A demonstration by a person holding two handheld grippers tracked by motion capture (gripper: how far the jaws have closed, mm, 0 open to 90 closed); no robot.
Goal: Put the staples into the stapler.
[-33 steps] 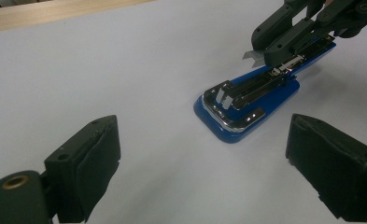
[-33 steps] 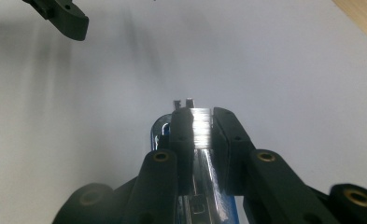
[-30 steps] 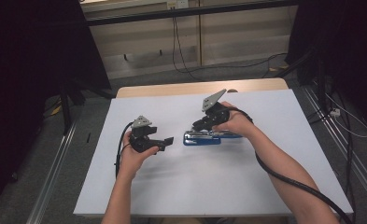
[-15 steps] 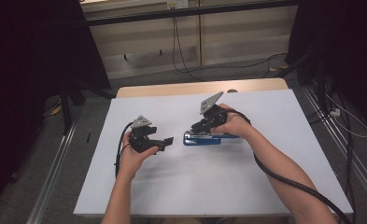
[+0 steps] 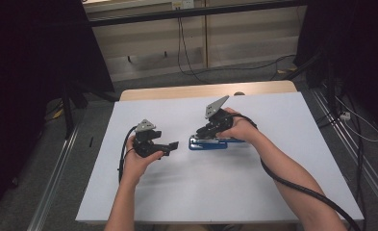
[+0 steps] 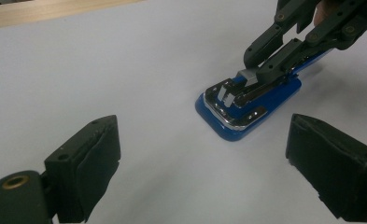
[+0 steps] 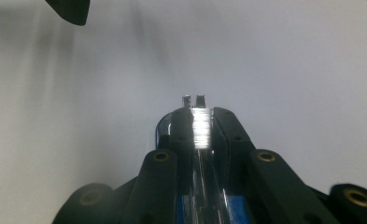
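A blue stapler [image 5: 208, 144] lies flat on the white table cover, its chrome magazine [image 6: 237, 105] exposed at the near end. My right gripper [image 5: 202, 133] tilts down onto that end and is shut on a narrow shiny metal strip [image 7: 201, 128], which shows as a grey block [image 6: 247, 76] in the left gripper view. Blue stapler body [image 7: 187, 211] shows under the right jaws. My left gripper [image 5: 171, 147] hovers to the stapler's left, pointing at it, jaws wide open and empty [image 6: 209, 172]. One of its fingers [image 7: 70, 9] appears far off in the right gripper view.
The white cover [image 5: 215, 192] spans the table, with a wooden edge [image 5: 201, 90] bare at the back. A small round object [image 5: 238, 93] sits on that edge. Cables trail from both grippers. Dark stands and floor rails flank the table.
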